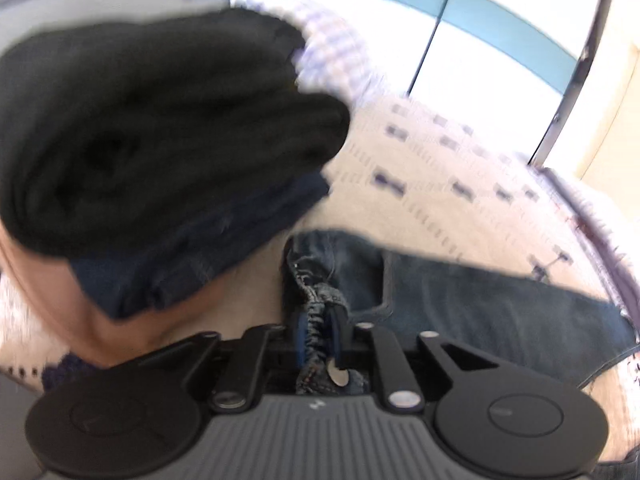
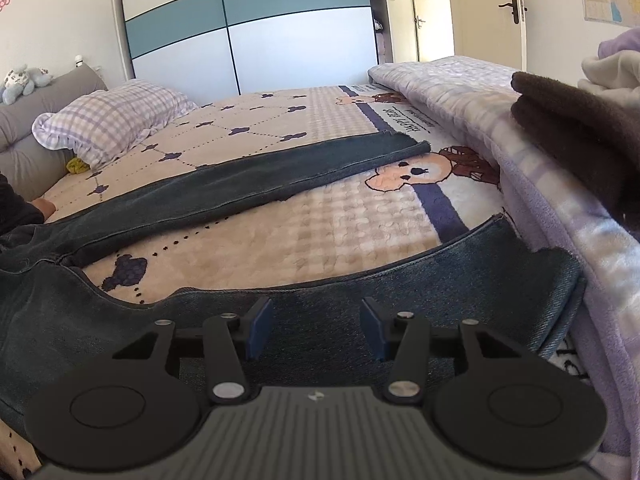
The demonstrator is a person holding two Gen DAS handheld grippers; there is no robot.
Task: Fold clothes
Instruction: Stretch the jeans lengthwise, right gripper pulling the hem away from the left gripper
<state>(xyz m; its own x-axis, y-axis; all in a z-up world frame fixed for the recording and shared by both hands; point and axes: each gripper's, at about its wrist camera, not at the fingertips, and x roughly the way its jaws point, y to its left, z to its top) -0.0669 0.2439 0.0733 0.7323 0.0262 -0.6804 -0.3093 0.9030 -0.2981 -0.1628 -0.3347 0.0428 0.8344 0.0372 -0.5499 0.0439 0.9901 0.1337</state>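
Bedroom, with a white-and-teal wardrobe (image 2: 256, 28) standing at twelve o'clock and a quilted bed (image 2: 280, 220) spreading below it. Lying across that quilt: the jeans (image 2: 248, 184), legs splayed in a V, one leg reaching toward one o'clock, the other running under the right gripper (image 2: 316, 330). Right gripper hovering with jaws parted just above the near leg, gripping nothing, likely lining up for a pinch on the denim. Left gripper (image 1: 320, 334) clamping a bunched wad of denim at the waistband, a metal button showing between the pads; probably holding that end so the legs can be brought together. Blurring heavily in the left wrist view, so finer detail not being readable.

Crowding the left view from nine to eleven o'clock: a dark-sleeved arm (image 1: 160, 128), blocking most of the bed. Resting at ten o'clock in the right view: a checked pillow (image 2: 108, 120) against a grey headboard (image 2: 40, 120). Piling up at three o'clock: a lilac blanket (image 2: 540, 168) with a dark brown folded cloth (image 2: 580, 136) on top, hemming in the far hem of the near leg.
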